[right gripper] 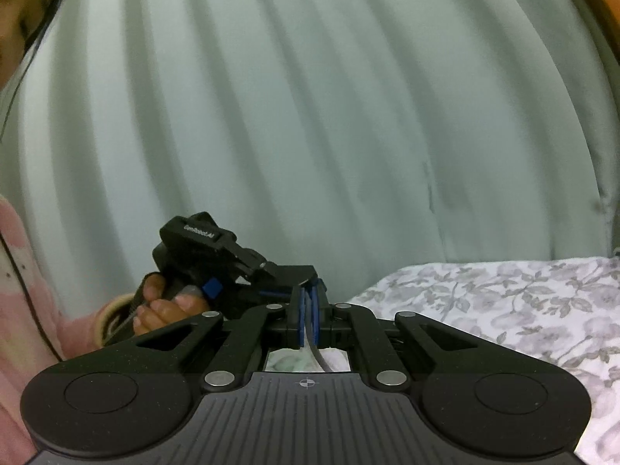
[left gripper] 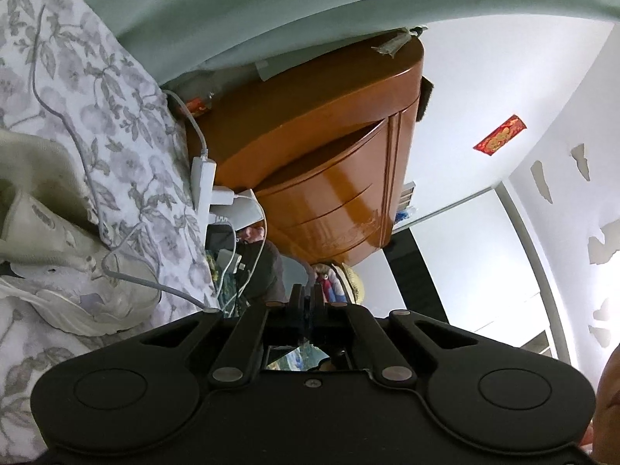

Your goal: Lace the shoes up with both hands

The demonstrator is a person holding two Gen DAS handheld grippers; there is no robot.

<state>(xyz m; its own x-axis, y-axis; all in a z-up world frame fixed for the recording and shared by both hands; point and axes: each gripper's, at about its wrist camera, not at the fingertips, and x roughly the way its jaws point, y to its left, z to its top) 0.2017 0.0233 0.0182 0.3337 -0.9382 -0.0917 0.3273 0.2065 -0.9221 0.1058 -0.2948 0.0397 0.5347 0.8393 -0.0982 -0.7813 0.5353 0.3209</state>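
The right hand-held gripper (right gripper: 308, 316) pinches a lace (right gripper: 318, 356). The left hand-held gripper (left gripper: 308, 302) is closed, holding nothing I can see. The shoe (left gripper: 58, 263) lies untied on the bed (left gripper: 128, 124).

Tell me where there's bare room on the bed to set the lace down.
Free: the floral bedspread right of the right gripper, up to the curtain. Crowded: around the white shoe, where a grey cable crosses toward the power strip.

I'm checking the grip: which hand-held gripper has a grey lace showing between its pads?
The right hand-held gripper: a grey lace runs between its shut blue pads. The left hand-held gripper is shut too, but no lace shows between its fingers.
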